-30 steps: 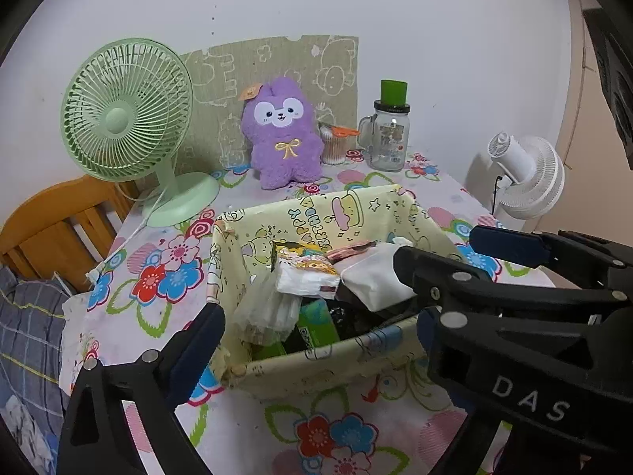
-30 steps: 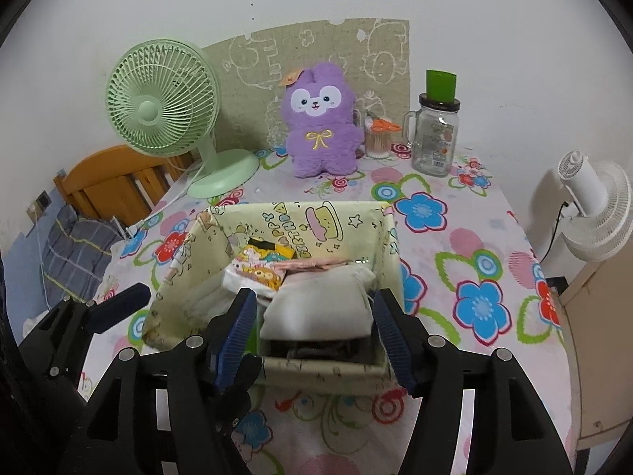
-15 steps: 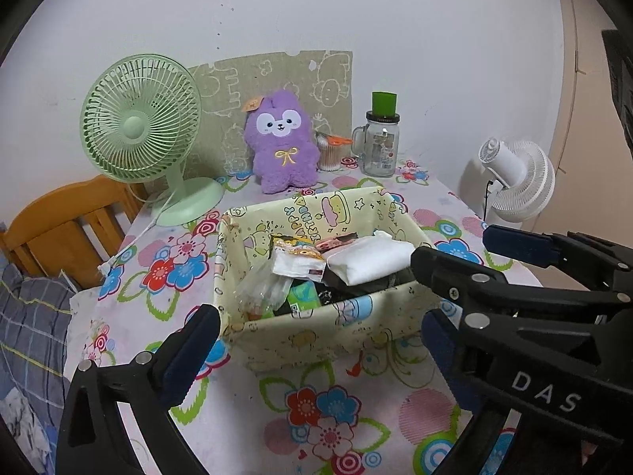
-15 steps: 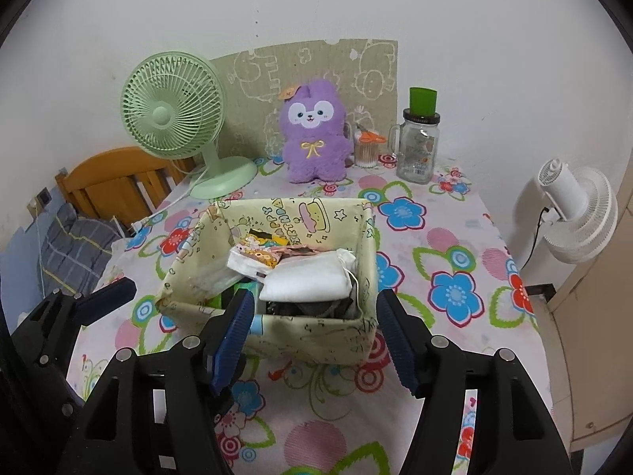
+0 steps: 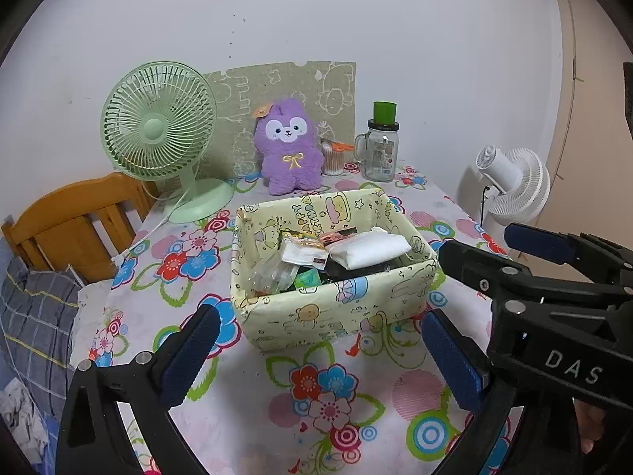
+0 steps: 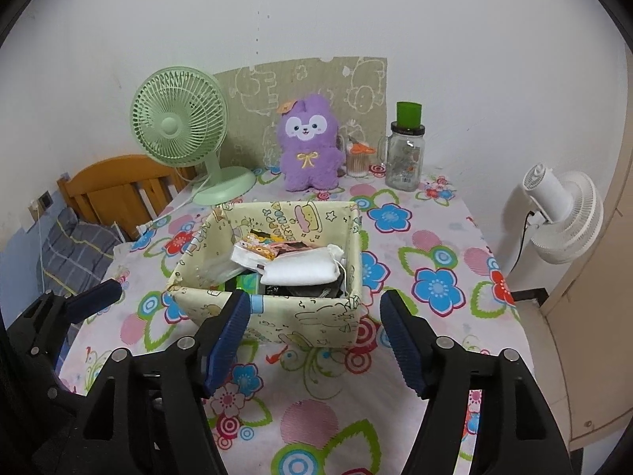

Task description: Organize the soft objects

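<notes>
Two empty, wide-open grippers, left gripper [image 5: 316, 352] and right gripper [image 6: 316, 340]; one basket [image 6: 316, 316]; one plush [image 6: 310, 150].

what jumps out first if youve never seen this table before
The fluffy purple plush bunny sits upright at the table's back, between the mint-green desk fan and a glass mug jar with green lid. Mid-table, a pale yellow cartoon-print fabric box brims with packets; both grippers hover open before it.

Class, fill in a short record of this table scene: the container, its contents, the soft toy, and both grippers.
container: fabric box, on the floral tablecloth
contents: white folded cloth on top of packets
soft toy: purple plush, upright behind box, outside it
left gripper: open, empty
right gripper: open, empty, before the box
</notes>
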Demonstrator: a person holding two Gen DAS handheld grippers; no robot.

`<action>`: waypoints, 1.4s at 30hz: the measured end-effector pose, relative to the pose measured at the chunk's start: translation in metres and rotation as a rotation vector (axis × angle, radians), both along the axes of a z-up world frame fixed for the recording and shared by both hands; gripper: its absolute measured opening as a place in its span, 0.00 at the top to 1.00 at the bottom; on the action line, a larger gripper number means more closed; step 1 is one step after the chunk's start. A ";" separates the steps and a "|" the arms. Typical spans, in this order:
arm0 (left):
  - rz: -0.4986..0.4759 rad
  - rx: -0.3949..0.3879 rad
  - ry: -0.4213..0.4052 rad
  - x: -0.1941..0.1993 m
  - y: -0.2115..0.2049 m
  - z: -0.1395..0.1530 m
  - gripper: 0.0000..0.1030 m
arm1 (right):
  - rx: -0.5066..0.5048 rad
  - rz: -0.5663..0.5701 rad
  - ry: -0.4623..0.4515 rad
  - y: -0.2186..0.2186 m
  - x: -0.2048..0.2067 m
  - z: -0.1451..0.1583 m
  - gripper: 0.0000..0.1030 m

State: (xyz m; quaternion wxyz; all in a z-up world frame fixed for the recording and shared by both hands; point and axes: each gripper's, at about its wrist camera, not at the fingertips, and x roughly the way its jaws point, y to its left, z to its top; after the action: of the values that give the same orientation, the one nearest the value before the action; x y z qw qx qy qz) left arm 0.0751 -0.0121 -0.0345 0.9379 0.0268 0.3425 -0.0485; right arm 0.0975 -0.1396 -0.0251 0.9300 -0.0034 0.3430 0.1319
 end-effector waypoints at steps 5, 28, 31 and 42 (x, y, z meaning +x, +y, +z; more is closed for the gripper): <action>0.005 0.011 -0.018 -0.011 0.003 0.009 0.00 | 0.003 -0.005 -0.020 -0.005 -0.011 0.005 0.26; 0.053 -0.039 -0.121 -0.058 0.025 0.045 0.00 | 0.017 -0.089 -0.119 -0.036 -0.057 0.032 0.15; 0.050 -0.035 -0.141 -0.065 0.022 0.052 0.00 | 0.018 -0.093 -0.141 -0.035 -0.067 0.037 0.12; 0.044 -0.044 -0.128 -0.066 0.020 0.050 0.00 | 0.024 -0.099 -0.161 -0.032 -0.084 0.040 0.10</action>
State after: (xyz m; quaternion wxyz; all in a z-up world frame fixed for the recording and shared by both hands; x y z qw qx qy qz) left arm 0.0091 0.0075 0.0155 0.9590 0.0016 0.2814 -0.0333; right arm 0.0139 -0.1713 0.0153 0.9599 0.0139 0.2655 0.0893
